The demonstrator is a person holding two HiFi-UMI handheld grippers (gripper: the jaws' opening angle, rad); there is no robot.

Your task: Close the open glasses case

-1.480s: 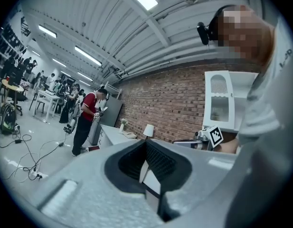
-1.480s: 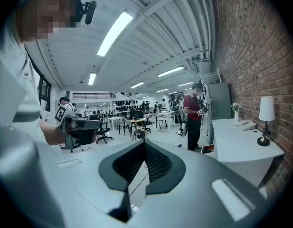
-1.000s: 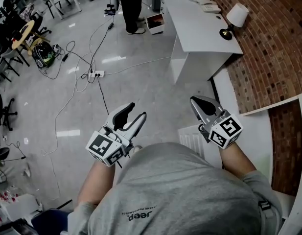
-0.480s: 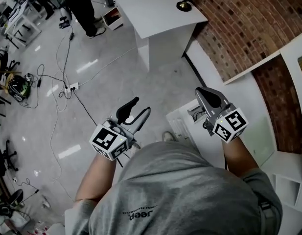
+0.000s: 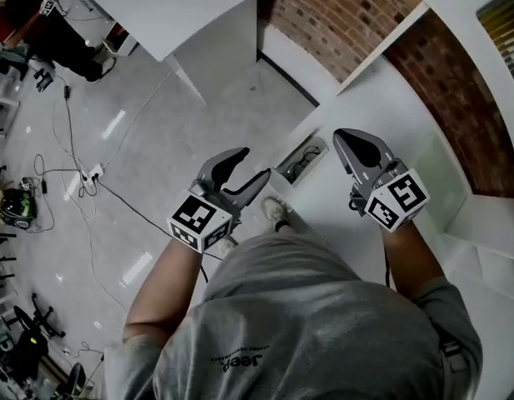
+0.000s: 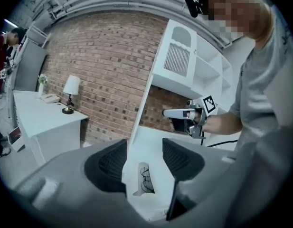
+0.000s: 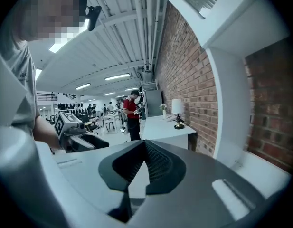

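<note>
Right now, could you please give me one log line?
left gripper: just opening, empty | right gripper: shut | glasses case: unseen

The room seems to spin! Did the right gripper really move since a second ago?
Yes. The right gripper swung to the right, away from the lamp desk. It was at the white table's edge and is now over it.

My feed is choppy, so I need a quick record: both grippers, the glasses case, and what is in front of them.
left gripper: open, jaws have just been opening, nothing between them
right gripper: shut, holds nothing
glasses case: not seen in any view
ahead: white desk with a cable slot, brick wall behind
task: closing not yet begun
</note>
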